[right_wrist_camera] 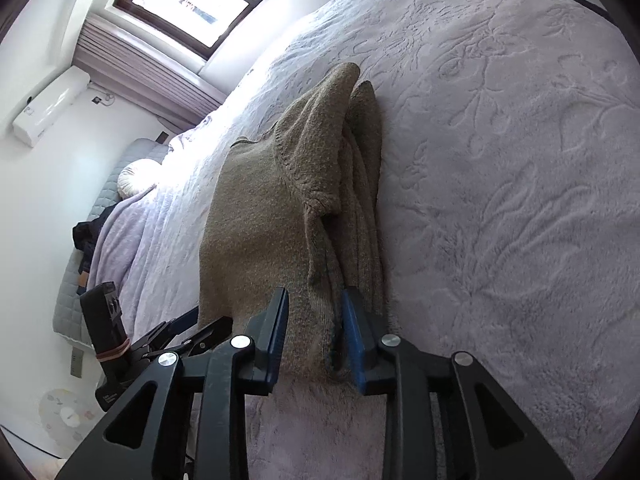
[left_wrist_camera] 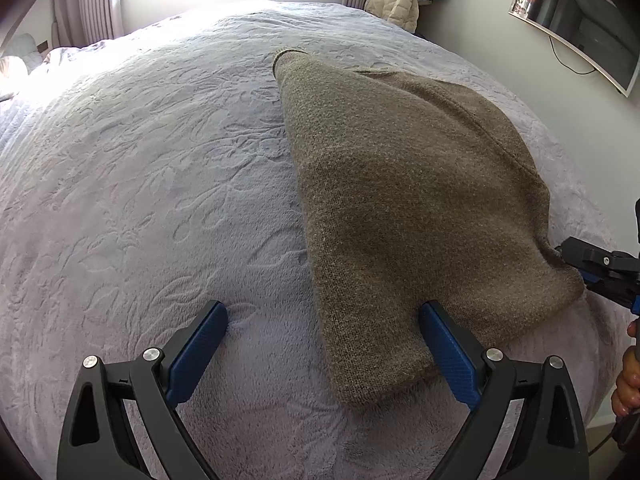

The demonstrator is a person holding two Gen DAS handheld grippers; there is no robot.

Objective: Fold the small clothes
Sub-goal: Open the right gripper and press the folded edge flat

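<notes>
Two hand-held grippers work one brown sweater [left_wrist_camera: 408,184] lying folded on the bed [left_wrist_camera: 140,168]. The right hand-held gripper [right_wrist_camera: 316,320] stands partly parted around the sweater's near edge, its pads seemingly not pressing it; the left hand-held gripper [left_wrist_camera: 324,320] gapes released beside the hem corner. A fold appears just laid; next likely comes regripping for another. Layers underneath stay hidden.

No legible text anywhere; only blurred, unreadable marks on the wall screen [left_wrist_camera: 576,20] and the black device [right_wrist_camera: 106,320].
</notes>
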